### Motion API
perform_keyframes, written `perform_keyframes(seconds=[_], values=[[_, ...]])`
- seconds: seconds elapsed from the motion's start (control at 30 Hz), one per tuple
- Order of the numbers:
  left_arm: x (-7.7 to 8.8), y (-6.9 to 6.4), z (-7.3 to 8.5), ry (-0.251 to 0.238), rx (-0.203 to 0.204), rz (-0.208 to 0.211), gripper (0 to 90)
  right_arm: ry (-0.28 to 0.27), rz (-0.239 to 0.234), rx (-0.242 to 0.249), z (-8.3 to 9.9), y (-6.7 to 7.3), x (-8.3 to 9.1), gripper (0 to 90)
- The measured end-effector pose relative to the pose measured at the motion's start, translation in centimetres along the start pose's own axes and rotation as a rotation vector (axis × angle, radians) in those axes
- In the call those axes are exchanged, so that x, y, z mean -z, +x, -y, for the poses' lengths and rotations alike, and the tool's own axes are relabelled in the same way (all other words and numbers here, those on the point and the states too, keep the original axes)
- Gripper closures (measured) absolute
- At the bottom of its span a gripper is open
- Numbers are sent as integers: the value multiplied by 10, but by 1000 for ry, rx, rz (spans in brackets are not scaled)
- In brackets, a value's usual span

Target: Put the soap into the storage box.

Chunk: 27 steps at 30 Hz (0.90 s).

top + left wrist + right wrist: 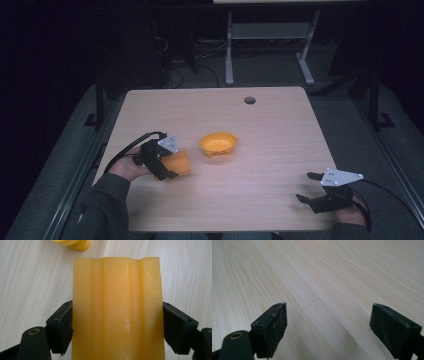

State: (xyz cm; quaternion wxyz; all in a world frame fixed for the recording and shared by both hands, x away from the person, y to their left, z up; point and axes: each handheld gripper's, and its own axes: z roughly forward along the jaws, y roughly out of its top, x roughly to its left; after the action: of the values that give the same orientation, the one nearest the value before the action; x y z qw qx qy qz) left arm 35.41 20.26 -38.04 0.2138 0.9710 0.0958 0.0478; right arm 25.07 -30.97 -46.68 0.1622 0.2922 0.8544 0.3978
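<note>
We have the orange cup lying on its side near the left edge of the worktop, clamped in the left tool, whose two black pads press against opposite sides of its ribbed wall. In the left gripper view the cup looks like thin, slightly translucent plastic with shallow flutes running along its length, so we judge it light and a little springy: too hard a squeeze would likely buckle the wall, and its smooth skin could slide between the pads. The flutes give some purchase, and a hold across the middle of the body seems safest to us. Just beyond it sits the yellow bowl, apart from the cup. Our right tool rests near the worktop's right front corner, jaws spread wide with nothing between them.
</note>
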Motion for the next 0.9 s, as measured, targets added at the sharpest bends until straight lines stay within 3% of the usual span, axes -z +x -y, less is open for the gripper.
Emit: perform_keyframes(seconds=[0.9], values=[[8, 24, -31, -13, -47, 10, 210, 0, -1, -5, 1, -2, 0, 140]])
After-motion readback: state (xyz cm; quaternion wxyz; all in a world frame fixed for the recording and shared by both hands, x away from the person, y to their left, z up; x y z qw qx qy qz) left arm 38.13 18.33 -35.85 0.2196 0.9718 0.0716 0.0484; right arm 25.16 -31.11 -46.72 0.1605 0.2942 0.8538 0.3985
